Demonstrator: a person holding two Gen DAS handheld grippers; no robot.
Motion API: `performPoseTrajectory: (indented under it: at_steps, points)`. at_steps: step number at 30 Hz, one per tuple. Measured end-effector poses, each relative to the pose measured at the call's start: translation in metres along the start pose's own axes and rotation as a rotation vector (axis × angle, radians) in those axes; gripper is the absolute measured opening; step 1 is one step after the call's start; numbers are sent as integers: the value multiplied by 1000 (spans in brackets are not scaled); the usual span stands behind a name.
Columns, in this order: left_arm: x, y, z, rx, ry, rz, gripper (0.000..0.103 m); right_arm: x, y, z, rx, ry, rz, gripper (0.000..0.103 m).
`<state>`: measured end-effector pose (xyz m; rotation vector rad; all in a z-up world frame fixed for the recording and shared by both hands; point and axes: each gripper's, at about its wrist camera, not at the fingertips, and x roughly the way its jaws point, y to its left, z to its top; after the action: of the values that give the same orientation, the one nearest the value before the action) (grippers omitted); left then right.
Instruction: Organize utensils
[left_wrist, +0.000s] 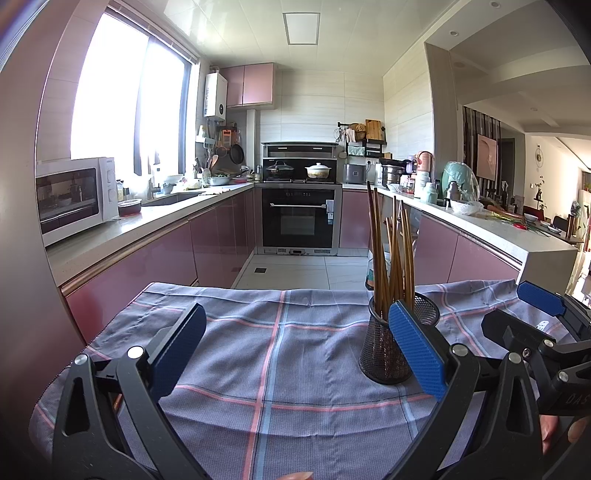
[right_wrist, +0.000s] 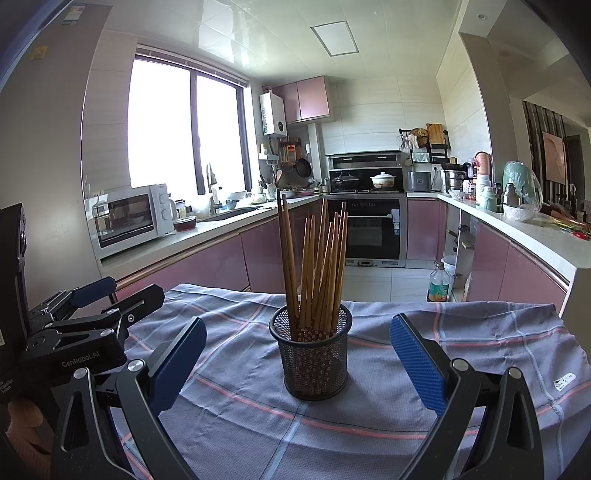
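**Colleague:** What does the left camera give you?

**Me:** My left gripper (left_wrist: 299, 350) has its jaws spread wide with nothing between them, low over a grey-blue checked cloth (left_wrist: 280, 332) on the table. The mesh cup (left_wrist: 384, 350) stands ahead and to the right. My right-hand blue pad (left_wrist: 415, 354) overlaps its right side in the picture, so I cannot tell whether the pad touches it. The cup is not between the pads. The other gripper (left_wrist: 546, 325) shows at the far right edge.

**Colleague:** And the cup itself?

**Me:** Black wire mesh, round, upright. A bundle of brown wooden chopsticks (left_wrist: 391, 251) stands in it, fanned out, two of them reaching higher than the rest.

**Colleague:** Now the right camera.

**Me:** My right gripper (right_wrist: 299, 354) is also spread wide and holds nothing. Here the cup (right_wrist: 312, 360) sits almost centred between the two pads, a little beyond them, with clear gaps on both sides. The chopsticks (right_wrist: 317, 266) lean slightly apart at the top, and their lower ends show a small pale pattern through the mesh. The cup stands on the cloth (right_wrist: 461, 332) near the middle of the table. The left gripper (right_wrist: 85, 314) is at the left edge, well apart from the cup. Behind it all are pink kitchen cabinets (right_wrist: 207, 266), a white microwave (right_wrist: 129, 218) and a black oven (right_wrist: 369, 229).
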<state>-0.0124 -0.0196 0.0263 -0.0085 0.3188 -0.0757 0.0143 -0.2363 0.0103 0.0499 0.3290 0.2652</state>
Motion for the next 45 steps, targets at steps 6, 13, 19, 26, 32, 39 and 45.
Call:
performPoseTrajectory:
  at_steps: [6, 13, 19, 26, 32, 39, 45]
  points:
    - [0, 0, 0, 1, -1, 0, 97, 0, 1, 0, -1, 0, -1, 96]
    - [0, 0, 0, 1, -1, 1, 97, 1, 1, -1, 1, 1, -1, 96]
    - [0, 0, 0, 0, -1, 1, 97, 1, 2, -2, 3, 1, -1, 96]
    - [0, 0, 0, -1, -1, 1, 97, 1, 2, -1, 0, -2, -1, 96]
    - [0, 0, 0, -1, 0, 1, 97, 1, 1, -1, 1, -2, -1, 96]
    - [0, 1, -1, 1, 1, 3, 97, 1, 1, -1, 3, -2, -1, 96]
    - [0, 3, -5, 7, 11, 7, 97, 0, 1, -1, 4, -4, -5, 96]
